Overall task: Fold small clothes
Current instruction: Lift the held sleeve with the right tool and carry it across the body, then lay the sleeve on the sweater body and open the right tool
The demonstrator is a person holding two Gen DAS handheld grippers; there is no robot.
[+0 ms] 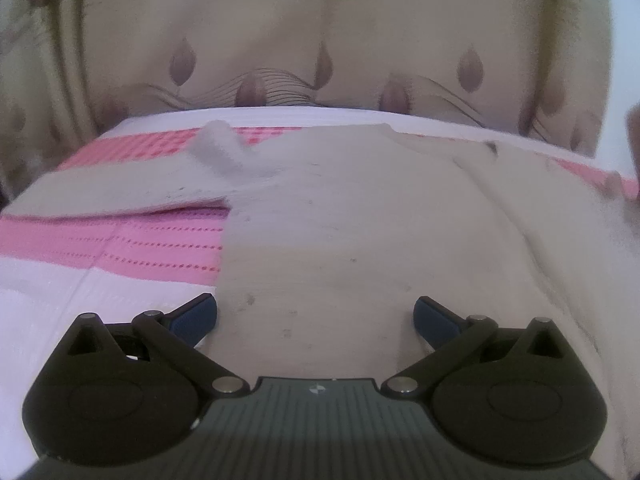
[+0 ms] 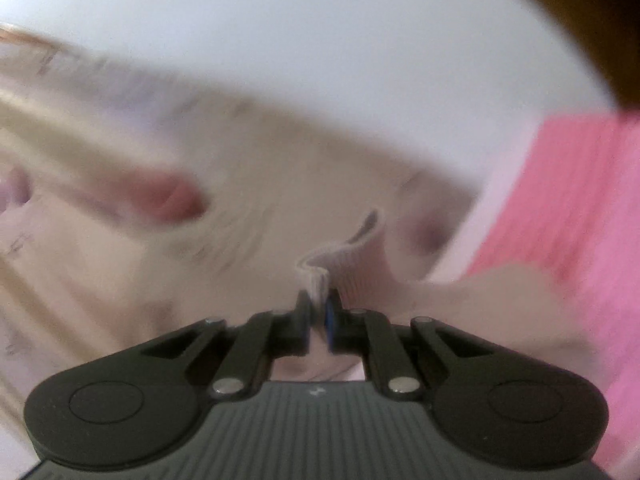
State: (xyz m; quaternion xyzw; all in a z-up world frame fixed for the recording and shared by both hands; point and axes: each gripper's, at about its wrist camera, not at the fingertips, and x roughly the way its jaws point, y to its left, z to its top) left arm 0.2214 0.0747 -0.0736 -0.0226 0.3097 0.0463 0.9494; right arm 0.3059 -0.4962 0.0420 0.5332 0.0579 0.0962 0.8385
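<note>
A small beige knit garment [image 1: 360, 220] lies spread on a pink and white cloth [image 1: 120, 248]. One sleeve [image 1: 120, 188] reaches out to the left, with its ribbed cuff [image 1: 218, 148] turned up. My left gripper [image 1: 315, 314] is open and empty, low over the garment's near hem. My right gripper [image 2: 319, 312] is shut on a ribbed edge of the beige garment [image 2: 344, 264], which is bunched between the fingers. The right wrist view is blurred by motion.
A beige curtain with brown teardrop patterns [image 1: 320, 60] hangs behind the surface. The pink and white cloth [image 2: 560, 208] shows to the right in the right wrist view, with a white wall [image 2: 320, 40] beyond.
</note>
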